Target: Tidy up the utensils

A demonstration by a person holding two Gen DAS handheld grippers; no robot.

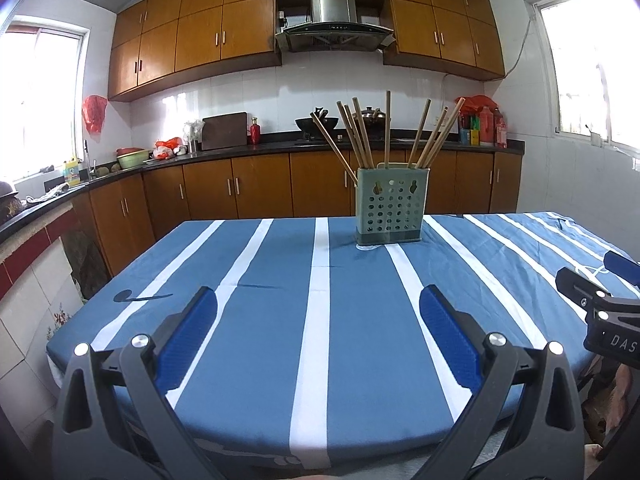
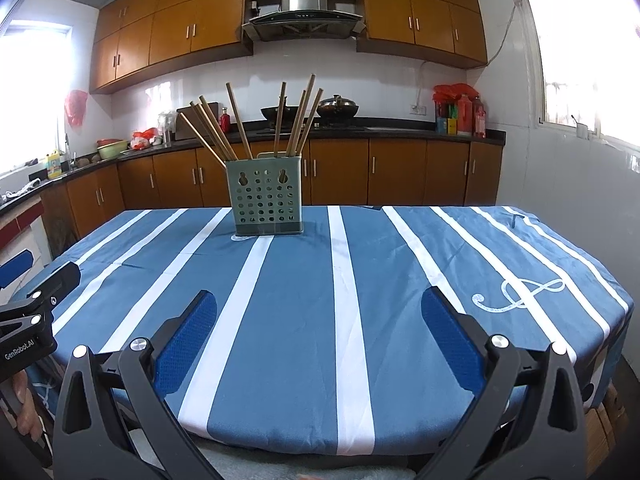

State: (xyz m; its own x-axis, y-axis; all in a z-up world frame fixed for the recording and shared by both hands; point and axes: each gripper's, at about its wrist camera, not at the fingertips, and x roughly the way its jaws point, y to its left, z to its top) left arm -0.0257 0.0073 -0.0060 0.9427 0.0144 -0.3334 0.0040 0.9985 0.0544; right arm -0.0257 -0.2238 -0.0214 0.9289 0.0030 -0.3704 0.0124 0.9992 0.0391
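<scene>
The chopsticks all stand in the green holder, which sits upright toward the far side of the tabletop, on the blue cloth with white stripes. About 9 or 10 sticks fan out of its top, leaning left and right. No loose utensil lies on the cloth in either view, so by my reading the sorting is done, or nearly so; the only thing left might be to straighten the leaning sticks, if tidiness counts.

The left gripper is spread wide and holds nothing, hovering over the near edge of the tabletop, well apart from the holder. The right gripper is likewise spread and holds nothing, at the same near edge. Each shows at the margin of the other's view, so they sit side by side.

Hard to make out:
- The holder's inside is hidden behind its perforated wall, so I cannot tell whether it has compartments or which one each stick sits in.
- The exact count of sticks is uncertain where they overlap.
- 1 stick on the left seems to run down outside the holder's front wall in the left view; I cannot tell if it is truly outside.
- The near rim of the tabletop is cut off by the gripper bodies, so anything lying there would not show.
</scene>
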